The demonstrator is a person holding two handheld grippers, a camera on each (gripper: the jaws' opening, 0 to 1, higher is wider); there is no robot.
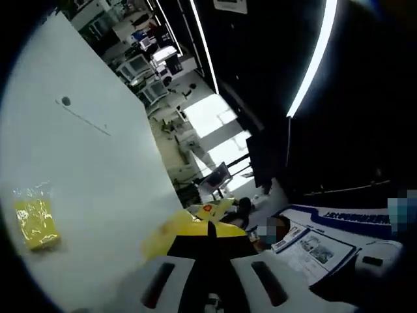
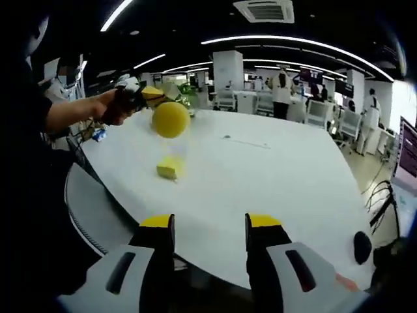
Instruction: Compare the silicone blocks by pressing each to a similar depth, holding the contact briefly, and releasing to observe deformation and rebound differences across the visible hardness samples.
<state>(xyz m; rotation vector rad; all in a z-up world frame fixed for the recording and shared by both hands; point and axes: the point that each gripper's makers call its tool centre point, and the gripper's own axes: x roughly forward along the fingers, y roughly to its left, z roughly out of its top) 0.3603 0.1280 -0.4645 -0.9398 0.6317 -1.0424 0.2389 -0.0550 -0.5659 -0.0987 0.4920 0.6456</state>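
Silicone block (image 2: 167, 169), yellow, one item, flat on the white table (image 2: 273, 176), untouched.

Nearest: right gripper (image 2: 210, 229), yellow-tipped jaws parted wide, nothing between them, held just short of the table's near edge. Block lies ahead and somewhat left of it, well apart, mid-table; long axis cannot be told. Beyond and above the block: left gripper (image 2: 148, 95), gripped in a person's hand (image 2: 117, 104), carrying a yellow ball-shaped sample (image 2: 171, 120) at its tip; whether clamped or merely touching, cannot tell. In the left gripper view the block (image 1: 37, 223) sits off to the left, wrapped in clear film, well clear of those jaws. Judgement: left gripper is nearer the block. Far: office desks, standing people.
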